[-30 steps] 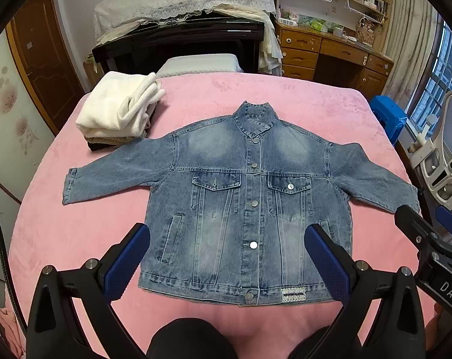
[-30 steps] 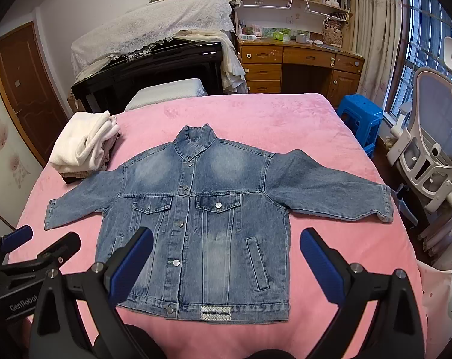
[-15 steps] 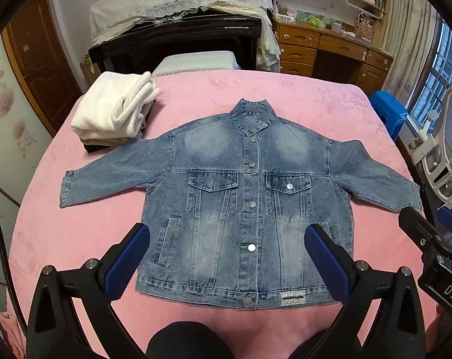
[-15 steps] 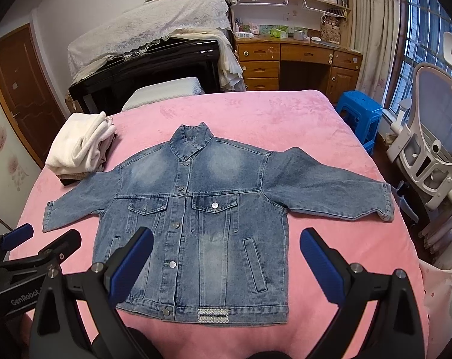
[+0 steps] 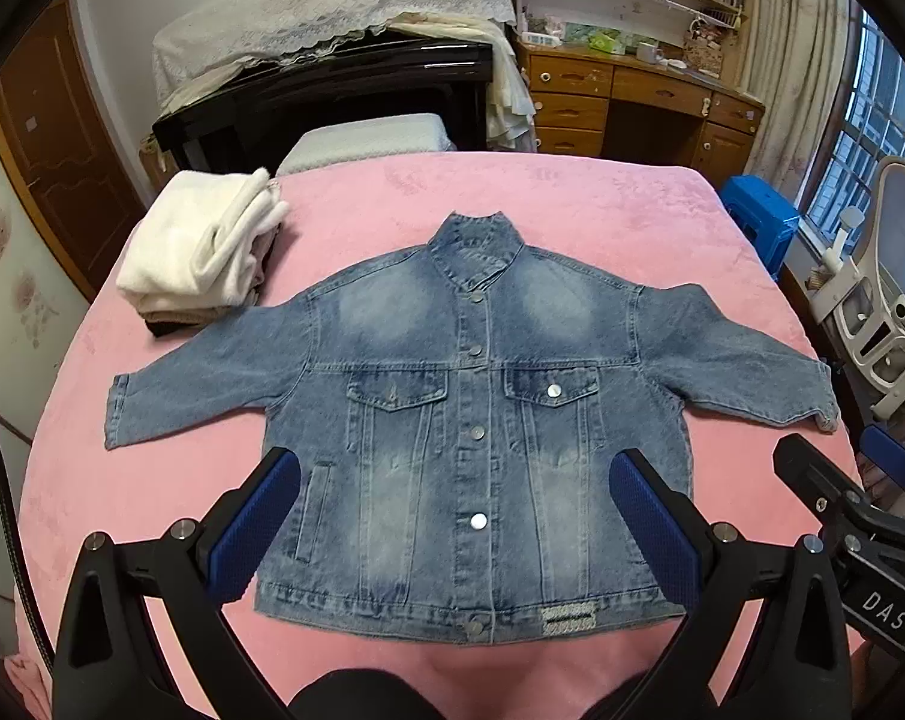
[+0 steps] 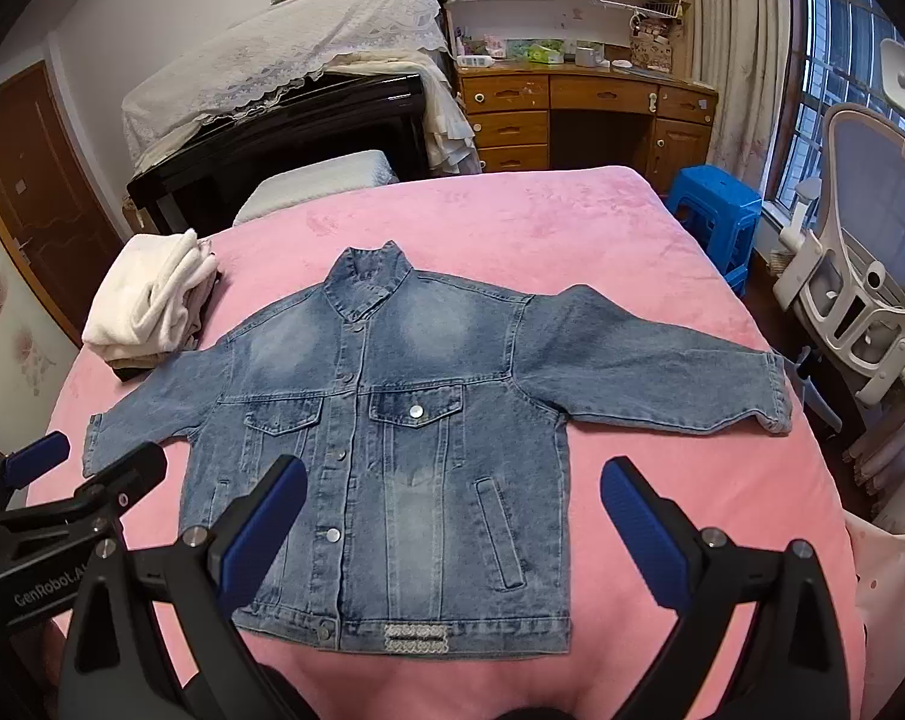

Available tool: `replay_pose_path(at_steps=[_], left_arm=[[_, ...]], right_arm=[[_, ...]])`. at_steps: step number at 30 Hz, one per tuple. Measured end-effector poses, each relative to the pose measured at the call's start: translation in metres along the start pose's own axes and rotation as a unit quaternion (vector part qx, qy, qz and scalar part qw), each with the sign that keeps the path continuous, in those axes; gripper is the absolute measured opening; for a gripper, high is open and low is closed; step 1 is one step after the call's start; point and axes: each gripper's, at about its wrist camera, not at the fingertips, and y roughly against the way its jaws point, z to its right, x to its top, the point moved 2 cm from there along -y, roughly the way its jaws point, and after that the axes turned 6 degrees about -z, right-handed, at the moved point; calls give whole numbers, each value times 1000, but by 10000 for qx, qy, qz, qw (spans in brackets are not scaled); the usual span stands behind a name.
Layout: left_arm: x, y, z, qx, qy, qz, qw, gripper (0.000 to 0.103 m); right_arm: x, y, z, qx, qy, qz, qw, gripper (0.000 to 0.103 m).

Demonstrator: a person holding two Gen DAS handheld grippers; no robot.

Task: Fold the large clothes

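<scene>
A blue denim jacket (image 5: 470, 420) (image 6: 392, 432) lies flat and buttoned on the pink bed (image 5: 572, 204) (image 6: 512, 222), front up, collar away from me, both sleeves spread out sideways. My left gripper (image 5: 452, 516) hovers open above the jacket's lower half, its blue pads (image 5: 254, 522) wide apart and holding nothing. My right gripper (image 6: 452, 516) also hangs open over the jacket's hem area, empty. The right gripper (image 5: 860, 516) shows at the right edge of the left wrist view, and the left gripper (image 6: 62, 480) at the left edge of the right wrist view.
A stack of folded white clothes (image 5: 200, 246) (image 6: 152, 306) sits on the bed's far left. Beyond the bed stand a black piano under a lace cover (image 5: 332, 78), a wooden desk (image 6: 584, 114), a blue stool (image 6: 716, 210) and a white chair (image 6: 860, 276) by the window.
Both grippers have drawn back and risen slightly, so the jacket sits a little farther and lower in both views. The jacket itself has not moved.
</scene>
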Motion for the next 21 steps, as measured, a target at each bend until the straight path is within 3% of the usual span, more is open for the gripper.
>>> replay_pose_path(at_steps=[11,21], left_arm=[[25,-3,45,-379,-295,213,9986,102],[52,6,86,-547,-496,688,9949,102]], right_arm=[[12,-11,45,-118,-375,103,9992,99],[23,-8,89,-386,-623,372,9966,99]])
